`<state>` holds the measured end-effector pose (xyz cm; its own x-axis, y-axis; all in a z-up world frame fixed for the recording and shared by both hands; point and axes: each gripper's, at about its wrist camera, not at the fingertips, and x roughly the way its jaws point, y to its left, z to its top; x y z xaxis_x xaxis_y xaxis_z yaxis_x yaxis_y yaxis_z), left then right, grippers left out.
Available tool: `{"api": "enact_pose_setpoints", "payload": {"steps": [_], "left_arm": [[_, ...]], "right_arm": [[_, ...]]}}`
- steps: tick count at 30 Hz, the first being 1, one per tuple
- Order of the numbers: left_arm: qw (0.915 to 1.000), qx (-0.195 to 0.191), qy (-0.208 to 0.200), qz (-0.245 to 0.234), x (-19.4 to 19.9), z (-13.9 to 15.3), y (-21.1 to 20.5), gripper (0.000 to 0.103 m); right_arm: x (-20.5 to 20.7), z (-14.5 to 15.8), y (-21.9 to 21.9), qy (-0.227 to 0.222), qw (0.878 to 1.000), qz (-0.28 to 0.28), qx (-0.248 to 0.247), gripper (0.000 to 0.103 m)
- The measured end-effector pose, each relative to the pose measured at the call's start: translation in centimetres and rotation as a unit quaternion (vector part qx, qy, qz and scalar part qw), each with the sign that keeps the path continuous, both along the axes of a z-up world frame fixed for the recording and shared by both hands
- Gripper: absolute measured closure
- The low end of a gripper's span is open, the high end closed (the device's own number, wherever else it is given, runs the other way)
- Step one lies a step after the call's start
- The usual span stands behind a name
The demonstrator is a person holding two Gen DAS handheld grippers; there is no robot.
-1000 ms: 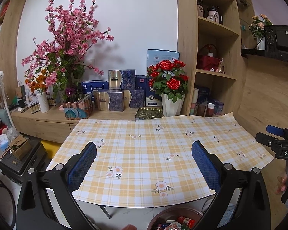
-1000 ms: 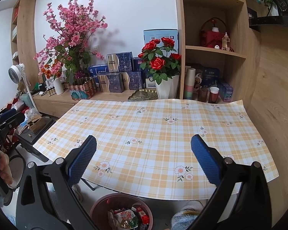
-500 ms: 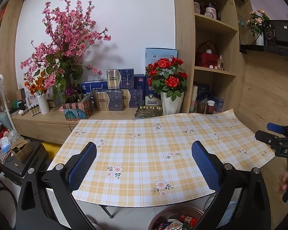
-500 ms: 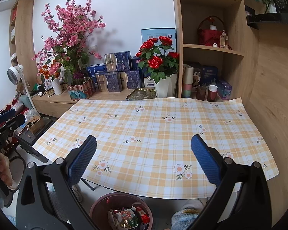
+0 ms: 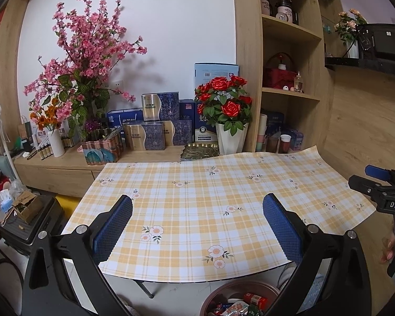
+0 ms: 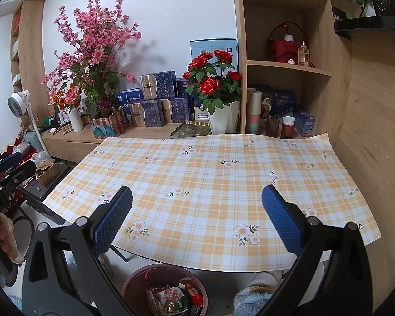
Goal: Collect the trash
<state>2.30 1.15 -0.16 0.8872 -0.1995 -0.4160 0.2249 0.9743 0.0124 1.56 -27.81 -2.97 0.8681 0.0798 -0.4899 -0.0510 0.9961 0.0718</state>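
Observation:
A brown round trash bin (image 6: 166,289) stands on the floor below the table's near edge, holding several colourful wrappers and a small red box (image 6: 193,292). The bin (image 5: 239,300) shows at the bottom of the left wrist view too. My left gripper (image 5: 197,226) hovers open over the near part of the yellow plaid tablecloth (image 5: 223,192), nothing between its blue pads. My right gripper (image 6: 197,218) is likewise open and empty over the cloth (image 6: 210,173). Each gripper shows at the edge of the other's view, the right gripper (image 5: 381,187) and the left gripper (image 6: 5,171), held by a hand.
A white vase of red roses (image 6: 216,92), a gold leaf-shaped dish (image 6: 192,129), blue gift boxes (image 6: 155,105) and a pink blossom arrangement (image 6: 94,52) line the sideboard behind the table. Wooden shelves (image 6: 284,65) rise at right. A fan (image 6: 18,102) and a black case (image 5: 26,221) stand at left.
Both views have shifted only slightly; the grippers stay open and empty over the cloth, and the scene sits a little higher and closer in frame.

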Motion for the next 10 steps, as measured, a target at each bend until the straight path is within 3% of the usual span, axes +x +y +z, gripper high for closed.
{"api": "enact_pose_setpoints", "payload": {"steps": [10], "left_arm": [[1.0000,0.000,0.000,0.010,0.01,0.28,-0.02,0.006]], "right_arm": [[-0.11,-0.16,-0.09,0.000,1.000,-0.003,0.002,0.006]]}}
